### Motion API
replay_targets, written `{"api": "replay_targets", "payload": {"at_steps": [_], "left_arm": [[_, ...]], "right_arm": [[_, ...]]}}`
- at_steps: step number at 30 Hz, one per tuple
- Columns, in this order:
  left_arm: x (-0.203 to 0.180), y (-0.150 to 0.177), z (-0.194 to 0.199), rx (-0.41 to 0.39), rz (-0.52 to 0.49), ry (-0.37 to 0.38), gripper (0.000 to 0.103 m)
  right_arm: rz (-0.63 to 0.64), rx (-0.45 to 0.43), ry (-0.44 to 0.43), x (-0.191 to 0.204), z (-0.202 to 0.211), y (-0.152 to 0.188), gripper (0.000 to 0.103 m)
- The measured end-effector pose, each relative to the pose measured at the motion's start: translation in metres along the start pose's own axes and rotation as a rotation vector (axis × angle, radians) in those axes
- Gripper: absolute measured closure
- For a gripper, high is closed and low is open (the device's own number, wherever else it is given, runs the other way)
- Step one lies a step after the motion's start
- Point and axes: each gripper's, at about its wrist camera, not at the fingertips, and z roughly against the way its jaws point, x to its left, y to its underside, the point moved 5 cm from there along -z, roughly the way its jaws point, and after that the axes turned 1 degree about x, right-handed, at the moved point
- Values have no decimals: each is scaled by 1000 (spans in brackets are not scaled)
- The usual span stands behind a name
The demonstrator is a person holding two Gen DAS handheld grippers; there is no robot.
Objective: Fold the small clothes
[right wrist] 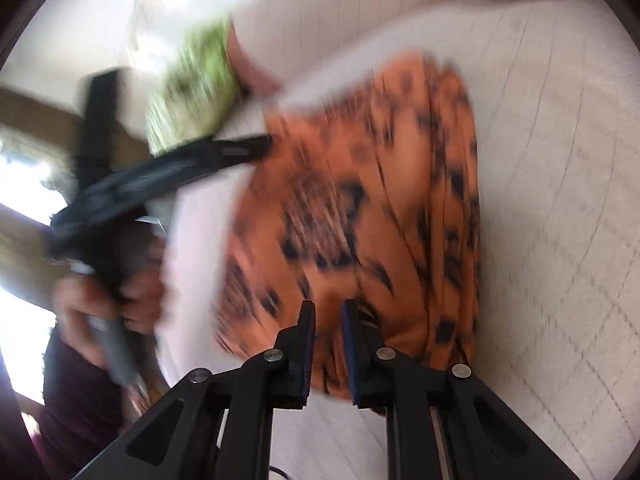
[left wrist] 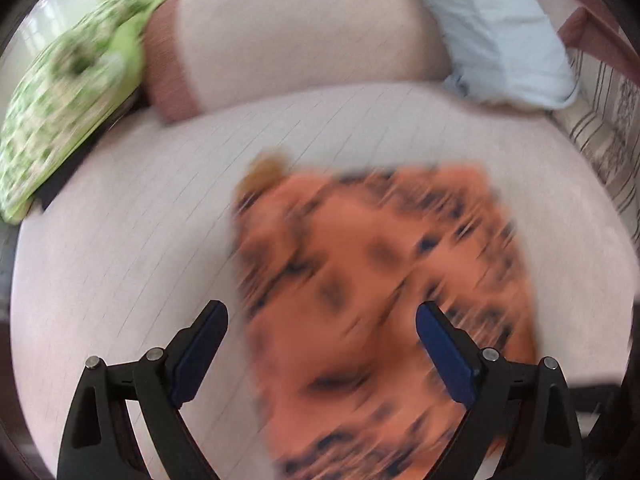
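Pale quilted sofa seat (left wrist: 132, 220) fills both views, with a beige back cushion (left wrist: 304, 36), a light blue pillow (left wrist: 492, 28) and a green patterned cushion (left wrist: 68, 116) along its rear. Spread on the seat lies an orange garment with dark markings (left wrist: 372, 280), blurred by motion. Above it the left gripper (left wrist: 322, 334) hovers, jaws wide apart and holding nothing. A hand (right wrist: 100, 304) grips that tool in the right wrist view. The right gripper (right wrist: 329, 312) has its jaws narrowed nearly together over the garment's near edge; whether cloth is pinched cannot be told.
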Motion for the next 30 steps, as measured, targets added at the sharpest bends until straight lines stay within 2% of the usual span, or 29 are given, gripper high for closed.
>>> {"api": "replay_targets", "payload": {"at_steps": [3, 4, 5, 7, 10, 12, 14, 15, 16, 17, 18, 19, 21, 24, 30], "left_arm": [[15, 54, -8, 57, -46, -37, 7], [15, 69, -12, 63, -65, -44, 7], [16, 80, -12, 33, -55, -27, 7], [21, 85, -12, -2, -2, 5, 6], [28, 81, -10, 45, 54, 42, 7], [27, 74, 1, 23, 29, 53, 7], [32, 66, 19, -58, 10, 35, 7], [35, 63, 25, -88, 13, 25, 7], [38, 59, 28, -107, 26, 17, 7], [40, 53, 30, -118, 49, 16, 7], [42, 48, 30, -124, 73, 28, 7], [44, 44, 28, -125, 86, 37, 6], [47, 37, 20, -111, 117, 30, 6], [47, 32, 4, -96, 139, -14, 7], [36, 41, 24, -224, 92, -140, 6]], "right_arm": [[44, 39, -9, 1, 1, 7, 88], [48, 55, -5, 0, 2, 13, 88], [48, 67, -3, 0, 0, 16, 88], [58, 85, 8, -1, -4, 20, 88], [81, 55, 4, 5, 7, 22, 88], [95, 3, -29, 8, 20, 20, 88], [92, -98, -47, 8, 39, 10, 87], [68, -148, -45, 5, 46, 5, 84], [21, -199, -36, -1, 52, -2, 72], [-22, -233, -27, -6, 56, -7, 44], [-73, -282, -17, -12, 61, -12, 28], [-109, -335, -6, -17, 67, -15, 20], [-138, -372, -5, -24, 73, -20, 20], [-188, -349, -6, -36, 68, -20, 20], [-208, -392, -21, -36, 71, -24, 20]]}}
